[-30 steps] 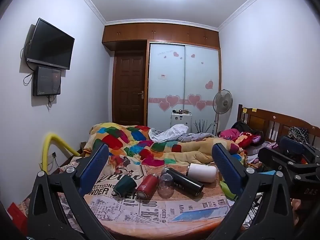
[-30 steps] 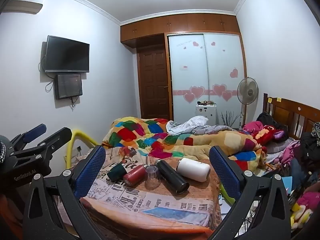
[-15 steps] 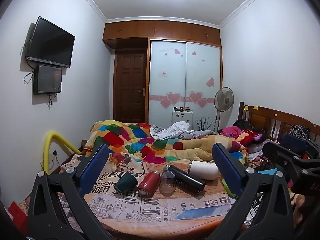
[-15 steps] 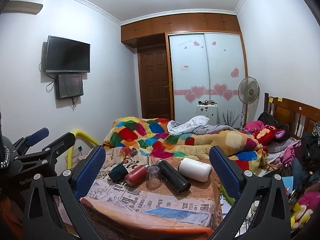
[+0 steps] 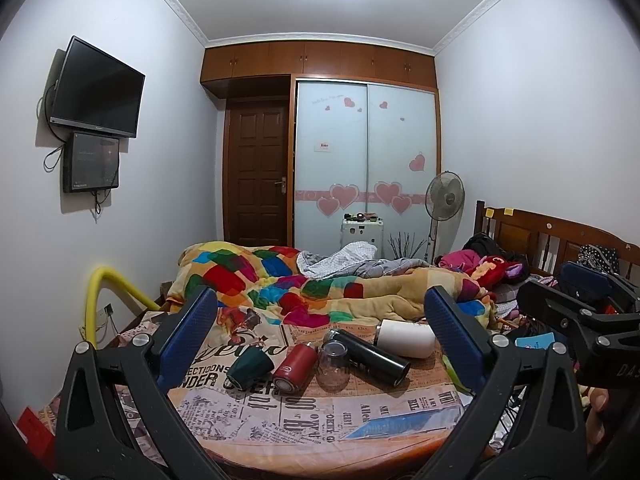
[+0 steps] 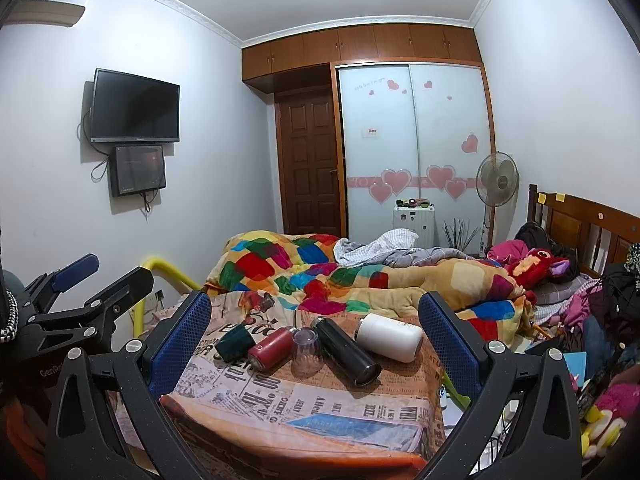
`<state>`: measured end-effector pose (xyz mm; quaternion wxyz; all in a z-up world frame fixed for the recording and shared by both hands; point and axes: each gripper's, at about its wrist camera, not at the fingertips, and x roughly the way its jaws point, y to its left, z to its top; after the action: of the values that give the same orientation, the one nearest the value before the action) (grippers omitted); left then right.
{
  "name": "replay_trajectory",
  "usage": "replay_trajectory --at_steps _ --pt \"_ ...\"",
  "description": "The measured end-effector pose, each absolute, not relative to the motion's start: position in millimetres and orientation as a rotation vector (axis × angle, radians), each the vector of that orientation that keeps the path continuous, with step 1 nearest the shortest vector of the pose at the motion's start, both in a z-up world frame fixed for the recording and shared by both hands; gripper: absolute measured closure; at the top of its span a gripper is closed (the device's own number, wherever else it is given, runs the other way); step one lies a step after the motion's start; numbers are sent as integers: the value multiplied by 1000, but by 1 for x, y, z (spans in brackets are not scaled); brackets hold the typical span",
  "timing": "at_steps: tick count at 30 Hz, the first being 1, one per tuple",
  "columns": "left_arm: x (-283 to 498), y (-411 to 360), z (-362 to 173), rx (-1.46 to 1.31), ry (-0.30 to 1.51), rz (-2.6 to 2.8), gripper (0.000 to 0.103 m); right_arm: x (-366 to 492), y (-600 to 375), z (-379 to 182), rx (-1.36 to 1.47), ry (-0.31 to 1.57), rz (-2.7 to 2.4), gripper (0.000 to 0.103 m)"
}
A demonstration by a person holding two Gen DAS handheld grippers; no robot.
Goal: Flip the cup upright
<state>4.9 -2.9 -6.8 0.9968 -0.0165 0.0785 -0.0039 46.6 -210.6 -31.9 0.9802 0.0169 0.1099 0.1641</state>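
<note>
Several cups and bottles stand or lie on a small table with a newspaper-print cloth [image 5: 320, 412] [image 6: 288, 400]: a dark green cup [image 5: 248, 368] [image 6: 234, 342] on its side, a red bottle [image 5: 295, 367] [image 6: 271, 347] lying down, a clear cup [image 5: 334, 365] [image 6: 307, 352] upside down, a black flask [image 5: 368, 356] [image 6: 346, 350] and a white bottle [image 5: 406, 338] [image 6: 390, 336] lying down. My left gripper [image 5: 320, 340] and right gripper [image 6: 316, 340] are both open and empty, held back from the table with the cups framed between their blue pads.
A bed with a colourful patchwork quilt [image 5: 320, 284] lies behind the table. A yellow rail [image 5: 104, 284] stands at the left. Clothes and toys [image 6: 560, 272] pile at the right by the wooden headboard. A fan [image 5: 445, 196] stands by the wardrobe.
Both views have shifted only slightly; the left gripper has drifted a little, so the cups sit marginally lower and to the right. Nothing on the table has moved.
</note>
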Motion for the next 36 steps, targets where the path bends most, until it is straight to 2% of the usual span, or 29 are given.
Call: replay_trajectory --at_steps 36 --pt "4 -2 0 -40 153 1 0 46 -210 -25 27 218 333 0"
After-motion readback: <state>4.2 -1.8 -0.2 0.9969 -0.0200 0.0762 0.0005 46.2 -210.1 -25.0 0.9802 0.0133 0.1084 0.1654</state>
